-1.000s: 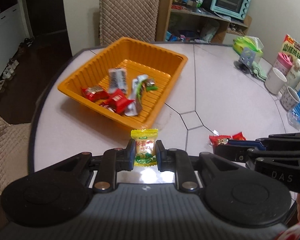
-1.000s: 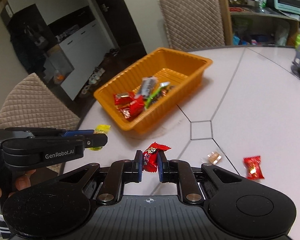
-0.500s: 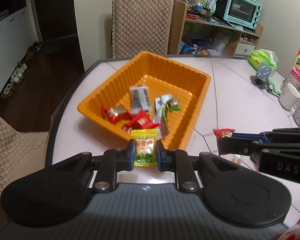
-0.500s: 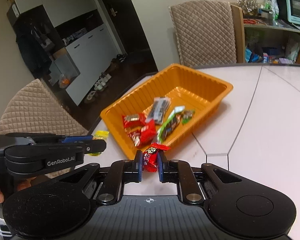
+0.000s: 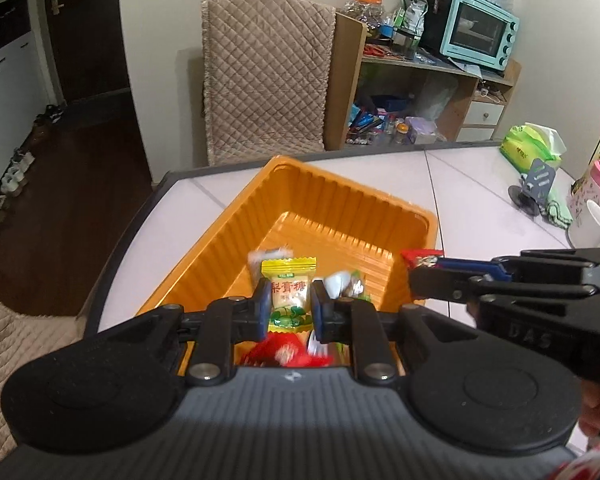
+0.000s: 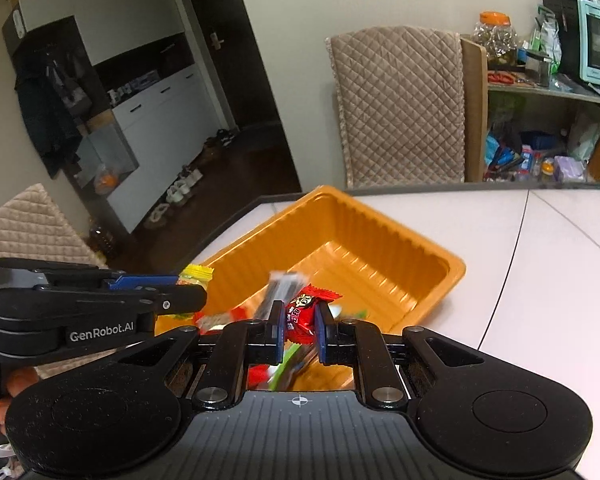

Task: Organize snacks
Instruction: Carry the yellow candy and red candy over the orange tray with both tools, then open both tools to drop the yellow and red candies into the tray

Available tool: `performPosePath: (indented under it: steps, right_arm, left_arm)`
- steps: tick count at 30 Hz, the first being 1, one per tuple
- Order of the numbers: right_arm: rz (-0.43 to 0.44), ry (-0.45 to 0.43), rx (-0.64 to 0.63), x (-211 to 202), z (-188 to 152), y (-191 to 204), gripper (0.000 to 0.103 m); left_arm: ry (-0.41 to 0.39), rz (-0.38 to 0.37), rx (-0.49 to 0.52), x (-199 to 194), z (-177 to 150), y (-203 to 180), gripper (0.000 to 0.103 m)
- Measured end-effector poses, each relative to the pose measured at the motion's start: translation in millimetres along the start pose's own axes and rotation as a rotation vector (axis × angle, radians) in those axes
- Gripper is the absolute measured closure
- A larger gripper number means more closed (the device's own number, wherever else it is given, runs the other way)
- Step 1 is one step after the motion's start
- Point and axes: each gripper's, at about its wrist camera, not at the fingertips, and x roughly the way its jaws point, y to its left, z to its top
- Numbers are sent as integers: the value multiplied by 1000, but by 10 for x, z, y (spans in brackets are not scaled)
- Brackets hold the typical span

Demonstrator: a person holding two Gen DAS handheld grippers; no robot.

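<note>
Left tongs (image 5: 287,306): black, blue-padded, clamped on a flat yellow crinkle-edged candy wrapper with green print (image 5: 288,294). The wrapper stands upright between the pads, above the near end of the orange ribbed plastic tray (image 5: 332,204).

Right tongs (image 6: 298,328): same build, clamped on a glossy red foil candy packet with twisted ends (image 6: 302,312), also over the near end of the tray (image 6: 380,240). In the left wrist view these tongs (image 5: 414,270) enter from the right with the red packet (image 5: 420,257) at their tip, over the tray's right rim. In the right wrist view the left tongs (image 6: 198,286) enter from the left with the yellow wrapper (image 6: 196,272) at their tip.

Below both tongs, blurred loose wrappers lie on the tray floor: red foil pieces (image 5: 284,350), a silver-grey sachet (image 6: 278,292), a white-and-green one (image 5: 344,286).

Tray: thin moulded plastic, corrugated walls, rounded corners, resting on the pale smooth tiled surface (image 5: 480,208) with dark seams. Beyond the tongs stands a beige quilted fabric chair back (image 5: 266,76).
</note>
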Motion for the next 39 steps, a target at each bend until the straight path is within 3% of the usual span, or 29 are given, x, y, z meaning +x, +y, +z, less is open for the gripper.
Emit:
performPosePath:
  steps: [8,21,27,30,39]
  right_arm:
    - [-42,3,14,360,193,-279,87]
    - [-69,47,46,749,253,-562,87]
    - [-71,54,59,798,247,-604,87]
    - [-71,54,65,802,257,-615,87]
    - [-72,49,60,780,258,-606,87]
  left_arm:
    - [32,-50,19,505,291,-27,85]
    - [87,-61,54,1089,479,-68,84]
    - [94,-70,44,1195,527,-108,83]
    - [94,-71,34,1206,536,-103,69]
    - [89,-57,17,1128,528,-11,68]
